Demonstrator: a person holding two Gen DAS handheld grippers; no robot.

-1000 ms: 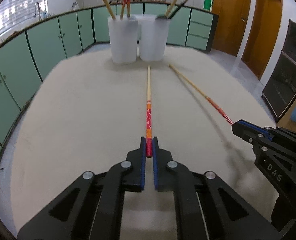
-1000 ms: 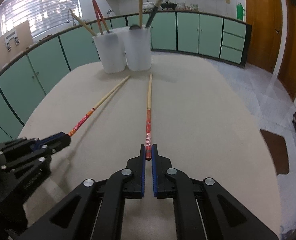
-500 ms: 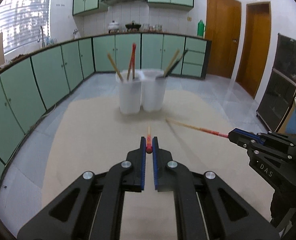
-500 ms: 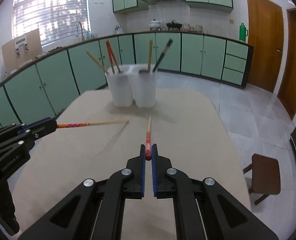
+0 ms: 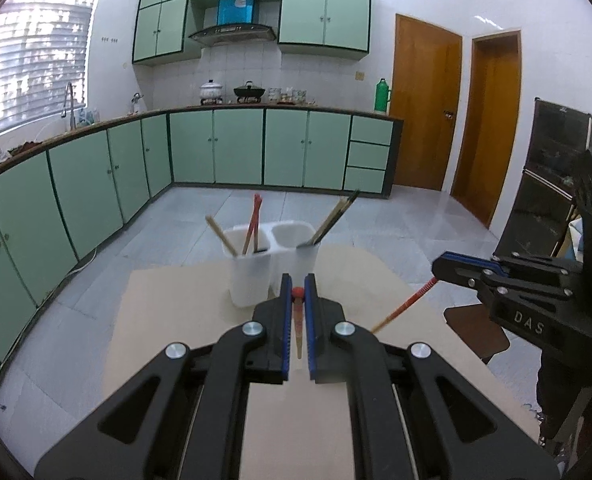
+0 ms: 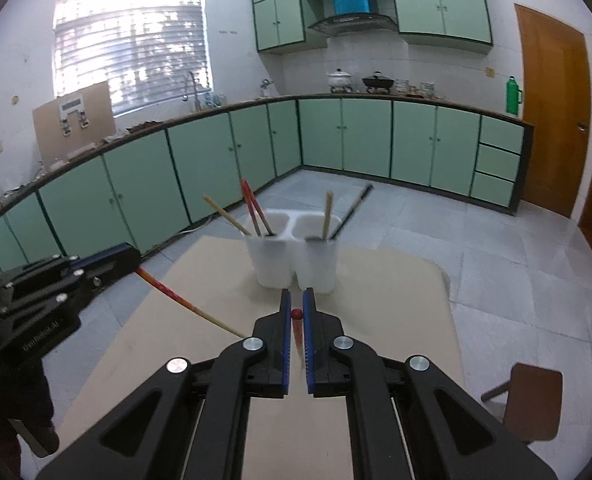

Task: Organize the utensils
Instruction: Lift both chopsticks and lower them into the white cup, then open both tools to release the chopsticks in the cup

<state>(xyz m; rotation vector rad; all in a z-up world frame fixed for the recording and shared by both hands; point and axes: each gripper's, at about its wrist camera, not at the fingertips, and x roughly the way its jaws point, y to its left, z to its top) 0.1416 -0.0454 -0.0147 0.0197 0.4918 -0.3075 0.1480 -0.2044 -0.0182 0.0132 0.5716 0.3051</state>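
Both grippers are clamped shut, each on the red end of one chopstick, and both hang above the beige table (image 5: 176, 320).

Left gripper (image 5: 298, 292): the jaws pinch the red cap of the left chopstick (image 5: 298, 336). Its shaft points down and back towards the table, with the pale tip lowest. From the right wrist view the same stick runs from the gripper's nose, down and inward, to a free tip over the table.

Right gripper (image 6: 296, 314): the jaws pinch the red cap of the right chopstick (image 6: 298, 340) in the same manner. From the left wrist view this stick slants down and inward from the jaws, red striped end up, bare wood end down.

Destination: the twin white holder (image 5: 252, 276) stands upright at the far end of the table, straight ahead of both grippers and lower than the held ends. Its left cup already carries red and wooden chopsticks; its right cup (image 6: 316, 264) carries a wooden-handled and a dark-handled utensil.

Governing relation: each stick's long axis is steeply tilted, tip down, but the tips trail on the near side of the holder. In my judgement the left cup is the correct one. The left gripper appears more nearly in line with it. Each tip must be brought over that cup's mouth before release. Risk noted: the sticks already leaning there may foul an entering tip.
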